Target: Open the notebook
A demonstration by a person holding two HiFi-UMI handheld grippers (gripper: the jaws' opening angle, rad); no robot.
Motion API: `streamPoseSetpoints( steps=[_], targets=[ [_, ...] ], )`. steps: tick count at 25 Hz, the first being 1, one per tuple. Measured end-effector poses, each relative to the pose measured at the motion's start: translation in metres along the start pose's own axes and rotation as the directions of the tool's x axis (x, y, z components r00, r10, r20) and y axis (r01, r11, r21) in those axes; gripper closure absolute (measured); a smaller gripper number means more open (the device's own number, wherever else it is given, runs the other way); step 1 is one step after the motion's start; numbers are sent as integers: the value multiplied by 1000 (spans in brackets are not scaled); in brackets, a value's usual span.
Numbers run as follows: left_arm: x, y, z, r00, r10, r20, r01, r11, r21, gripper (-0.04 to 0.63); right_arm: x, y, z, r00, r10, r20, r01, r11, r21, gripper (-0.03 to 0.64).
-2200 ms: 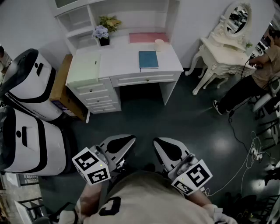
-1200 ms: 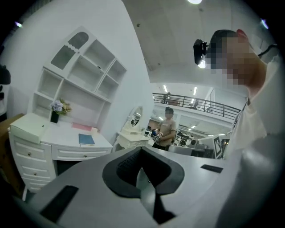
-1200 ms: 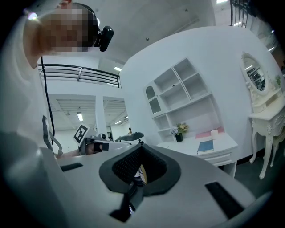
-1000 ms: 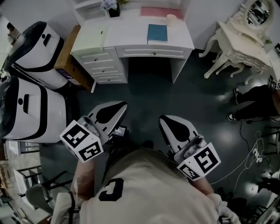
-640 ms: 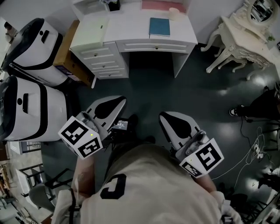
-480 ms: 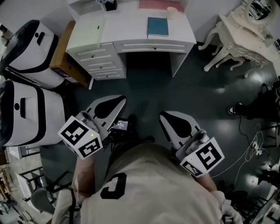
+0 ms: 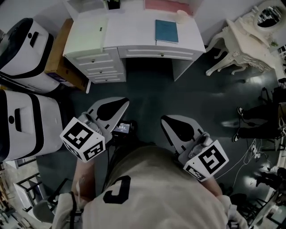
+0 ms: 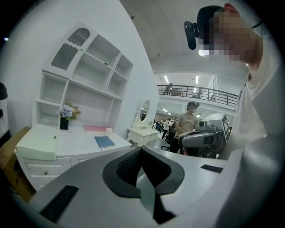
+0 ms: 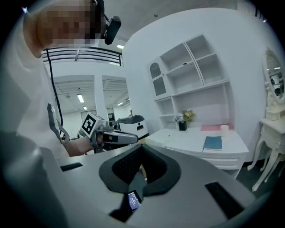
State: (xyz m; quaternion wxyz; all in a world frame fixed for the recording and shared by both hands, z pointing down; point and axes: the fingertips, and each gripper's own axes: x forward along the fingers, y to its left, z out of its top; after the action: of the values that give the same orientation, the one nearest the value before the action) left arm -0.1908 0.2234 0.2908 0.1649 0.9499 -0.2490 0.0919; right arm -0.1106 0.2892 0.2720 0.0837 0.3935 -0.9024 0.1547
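Left gripper view first: the left gripper (image 8: 141,149) has its jaws pressed together at the tips, with nothing caught between the dark pads. Right gripper view says the same about the right gripper (image 9: 142,147), clenched on itself and empty. From the head view both are held low in front of the person's torso (image 7: 152,188), side by side with a gap between them. They're over the dark floor (image 7: 196,103), pointing toward the white desk (image 7: 134,38) and well apart from it.

The notebook (image 7: 166,31) — blue cover, closed — lies flat on the desk top, right of middle, above the knee gap. Behind it, by the back edge, is a flat pink thing (image 7: 167,5) with a small pale cup (image 7: 183,14) next to it. On the left end of the desk sits a pale green flat box (image 7: 87,32), over the drawer stack (image 7: 100,67). A cardboard box (image 7: 56,58) sits against the desk's left side, and two big white-and-black machines (image 7: 22,120) stand left of that. Off to the right there's an ornate cream dressing table (image 7: 248,36) with an oval mirror (image 7: 270,11).
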Motion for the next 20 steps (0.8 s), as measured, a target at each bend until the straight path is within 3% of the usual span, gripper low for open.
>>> streamPoseSetpoints(
  steps=[20],
  targets=[
    [9,80,11,998,-55,3,55,998,12,581,81,-27,21,997,-57,-54,56,998,-18,597]
  ],
)
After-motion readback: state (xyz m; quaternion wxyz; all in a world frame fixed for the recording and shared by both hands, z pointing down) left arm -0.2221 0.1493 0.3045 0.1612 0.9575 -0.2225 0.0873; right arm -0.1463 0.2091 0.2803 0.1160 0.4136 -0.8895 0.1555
